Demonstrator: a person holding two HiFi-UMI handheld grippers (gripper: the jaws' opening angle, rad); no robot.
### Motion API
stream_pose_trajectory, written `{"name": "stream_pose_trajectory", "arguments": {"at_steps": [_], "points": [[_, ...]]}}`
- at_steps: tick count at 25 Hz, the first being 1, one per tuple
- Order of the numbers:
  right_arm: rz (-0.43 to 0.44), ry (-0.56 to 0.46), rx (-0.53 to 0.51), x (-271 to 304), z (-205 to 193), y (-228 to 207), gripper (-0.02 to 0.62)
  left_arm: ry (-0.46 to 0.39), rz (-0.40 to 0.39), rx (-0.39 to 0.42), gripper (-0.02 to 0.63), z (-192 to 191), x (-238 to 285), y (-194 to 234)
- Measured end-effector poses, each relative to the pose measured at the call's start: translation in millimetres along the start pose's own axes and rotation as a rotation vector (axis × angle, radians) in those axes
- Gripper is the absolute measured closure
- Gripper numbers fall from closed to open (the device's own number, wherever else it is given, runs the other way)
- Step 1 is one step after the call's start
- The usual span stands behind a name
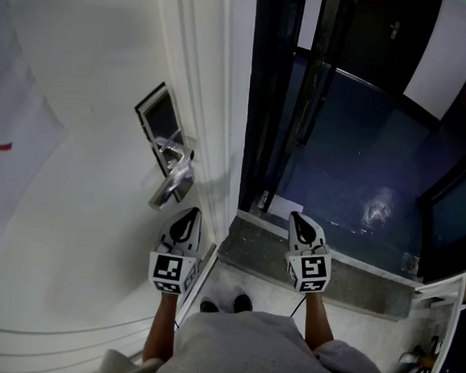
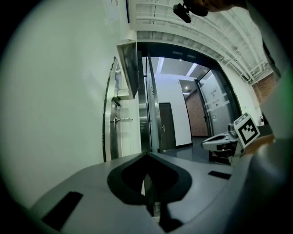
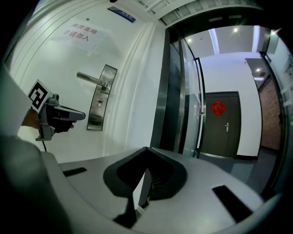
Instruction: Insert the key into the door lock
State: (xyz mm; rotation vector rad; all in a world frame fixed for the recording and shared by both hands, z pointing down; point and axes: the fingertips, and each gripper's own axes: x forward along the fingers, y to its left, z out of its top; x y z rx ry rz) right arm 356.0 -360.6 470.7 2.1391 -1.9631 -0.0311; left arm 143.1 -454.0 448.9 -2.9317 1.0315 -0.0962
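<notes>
Left gripper [image 1: 188,214] near door handle [image 1: 173,180], right gripper [image 1: 299,220] alongside — both closed (tips meeting)

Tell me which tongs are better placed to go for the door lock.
Left. The left tongs sit close to the lock plate on the white door; the right tongs face the open doorway, farther off. No key shows.

Door notice [image 3: 81,32]: print too blurred to read. Lock plate [image 3: 101,97]: keyhole too small to tell. Red mark [image 1: 0,147]: cut off by picture's left edge.
</notes>
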Motion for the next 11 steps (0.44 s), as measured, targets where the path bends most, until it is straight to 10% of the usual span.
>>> {"name": "stream_pose_trajectory", "arguments": {"at_steps": [11], "points": [[0.004, 0.012, -0.009, 4.3, -3.7, 6.4, 0.574, 0.015, -0.004, -0.004, 0.589, -5.3, 1.1, 3.4]]}}
